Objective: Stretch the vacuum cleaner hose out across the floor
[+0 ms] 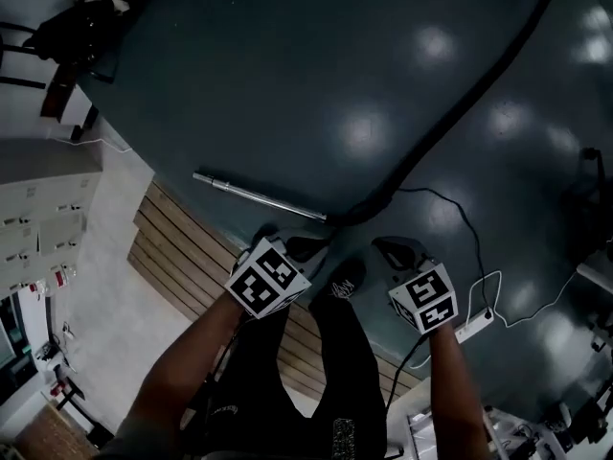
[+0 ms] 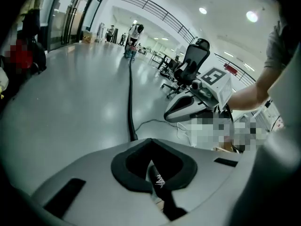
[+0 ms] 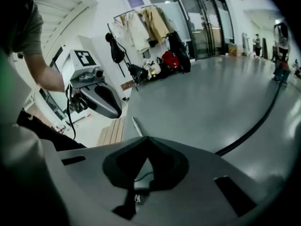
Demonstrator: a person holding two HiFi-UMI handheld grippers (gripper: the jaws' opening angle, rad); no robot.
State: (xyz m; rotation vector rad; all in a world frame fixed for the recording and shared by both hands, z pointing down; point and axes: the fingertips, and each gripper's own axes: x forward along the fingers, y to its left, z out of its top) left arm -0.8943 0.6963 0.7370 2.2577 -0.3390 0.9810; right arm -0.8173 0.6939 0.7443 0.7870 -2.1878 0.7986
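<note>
The black vacuum hose (image 1: 460, 103) lies on the dark floor, running from the top right down to a bend near my feet. There it joins a silver metal tube (image 1: 259, 197) lying flat. In the left gripper view the hose (image 2: 130, 98) runs straight away across the floor; in the right gripper view it (image 3: 254, 128) curves off to the right. My left gripper (image 1: 285, 247) and right gripper (image 1: 397, 253) hang side by side above the floor, just short of the hose's near end. Both are shut with nothing between their jaws (image 2: 150, 140) (image 3: 143, 139).
A wooden slatted platform (image 1: 182, 247) borders the floor at the left. A white power strip (image 1: 474, 327) with thin cables lies at the right. Office chairs (image 2: 188, 69) stand further right. Coats and bags (image 3: 150, 41) line the wall. People (image 2: 134, 36) stand at the hall's far end.
</note>
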